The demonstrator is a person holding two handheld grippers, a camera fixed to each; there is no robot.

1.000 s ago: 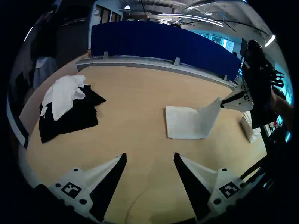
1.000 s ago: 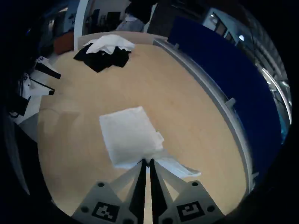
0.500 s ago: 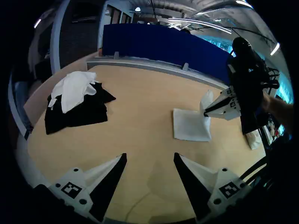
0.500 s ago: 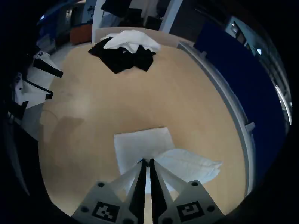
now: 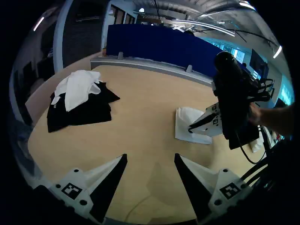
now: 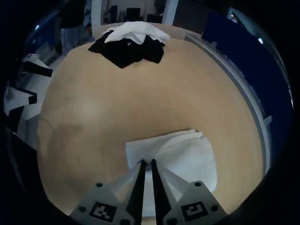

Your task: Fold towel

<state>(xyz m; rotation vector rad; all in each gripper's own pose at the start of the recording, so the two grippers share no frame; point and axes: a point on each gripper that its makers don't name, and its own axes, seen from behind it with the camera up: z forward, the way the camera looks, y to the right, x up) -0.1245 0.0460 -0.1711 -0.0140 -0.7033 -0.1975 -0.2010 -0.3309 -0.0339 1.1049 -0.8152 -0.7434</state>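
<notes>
The towel (image 6: 180, 153) lies folded flat on the table (image 6: 112, 101), close to square. We cannot fix its long axis, since the right gripper (image 6: 146, 164) covers the near edge. The fingers there stand almost together, but we cannot tell whether they pinch cloth. A hand (image 5: 257, 114) holds this gripper tilted downward over the towel. The left gripper (image 5: 150, 159) hovers above bare table, well apart from the towel, its fingers spread wide.

Towel (image 6: 183, 157) near edge hidden behind right gripper (image 6: 146, 162); can't tell if pinched.
</notes>
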